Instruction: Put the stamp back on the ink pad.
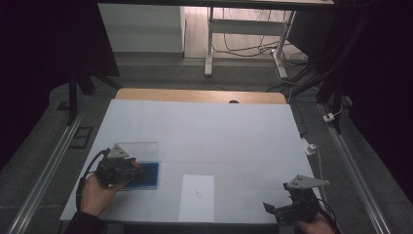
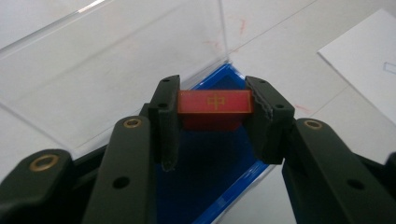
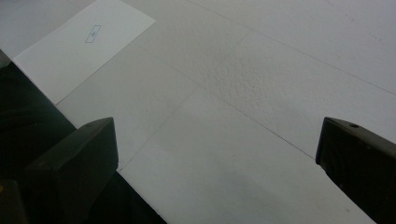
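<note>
Nearest: left gripper (image 2: 215, 122), jaws clamped on a small red rectangular block with a gold character (image 2: 215, 101), held over the shallow blue tray (image 2: 233, 186). Beyond it, a clear plastic lid (image 2: 116, 60). Right gripper (image 3: 217, 154), jaws wide, empty; white paper card (image 3: 79, 46) ahead-left. Risk: thin edge-hold; block may twist free.

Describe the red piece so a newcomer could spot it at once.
Start at the white table, then find the blue tray with a clear lid near its left front. The red block, gripped by the left gripper above it, alone bears a gold character.
</note>
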`<state>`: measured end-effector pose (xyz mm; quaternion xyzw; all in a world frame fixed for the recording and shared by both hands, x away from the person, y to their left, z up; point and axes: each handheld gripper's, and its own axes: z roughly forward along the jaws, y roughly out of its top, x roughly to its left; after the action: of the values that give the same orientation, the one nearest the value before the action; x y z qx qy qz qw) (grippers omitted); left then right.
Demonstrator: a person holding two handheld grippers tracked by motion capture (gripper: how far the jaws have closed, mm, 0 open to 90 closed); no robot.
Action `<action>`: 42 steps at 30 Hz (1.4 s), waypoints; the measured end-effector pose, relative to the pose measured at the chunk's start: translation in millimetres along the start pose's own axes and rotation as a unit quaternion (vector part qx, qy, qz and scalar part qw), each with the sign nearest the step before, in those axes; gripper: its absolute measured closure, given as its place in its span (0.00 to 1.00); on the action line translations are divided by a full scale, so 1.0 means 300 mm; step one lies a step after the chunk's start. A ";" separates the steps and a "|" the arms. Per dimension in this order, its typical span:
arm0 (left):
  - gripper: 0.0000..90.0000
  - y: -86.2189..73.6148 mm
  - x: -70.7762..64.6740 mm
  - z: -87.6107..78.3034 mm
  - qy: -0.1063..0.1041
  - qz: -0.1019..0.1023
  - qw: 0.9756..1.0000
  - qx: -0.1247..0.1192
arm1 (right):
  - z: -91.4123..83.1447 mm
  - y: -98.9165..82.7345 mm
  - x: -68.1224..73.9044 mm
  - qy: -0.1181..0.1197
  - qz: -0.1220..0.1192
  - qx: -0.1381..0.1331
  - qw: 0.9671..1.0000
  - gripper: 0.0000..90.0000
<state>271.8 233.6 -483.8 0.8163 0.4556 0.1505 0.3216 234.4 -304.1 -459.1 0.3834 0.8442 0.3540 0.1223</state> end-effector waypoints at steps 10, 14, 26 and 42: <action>0.65 -0.017 0.016 0.026 -0.005 0.000 1.000 0.031 | 0.000 0.000 0.000 0.000 0.001 0.000 1.000 0.00; 0.65 -0.017 0.013 0.039 -0.007 0.005 0.999 0.044 | 0.000 0.000 0.000 0.000 0.000 0.001 1.000 0.00; 0.64 -0.019 0.008 0.054 -0.002 0.018 0.998 0.056 | 0.000 0.001 0.000 -0.001 0.001 0.002 1.000 0.00; 0.35 -0.005 0.015 0.037 -0.018 -0.026 0.999 0.024 | 0.000 0.001 0.002 -0.002 -0.001 0.004 1.000 0.00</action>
<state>279.1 233.6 -493.3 0.8140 0.4744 0.1165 0.3143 234.2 -303.5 -458.9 0.3840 0.8455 0.3502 0.1228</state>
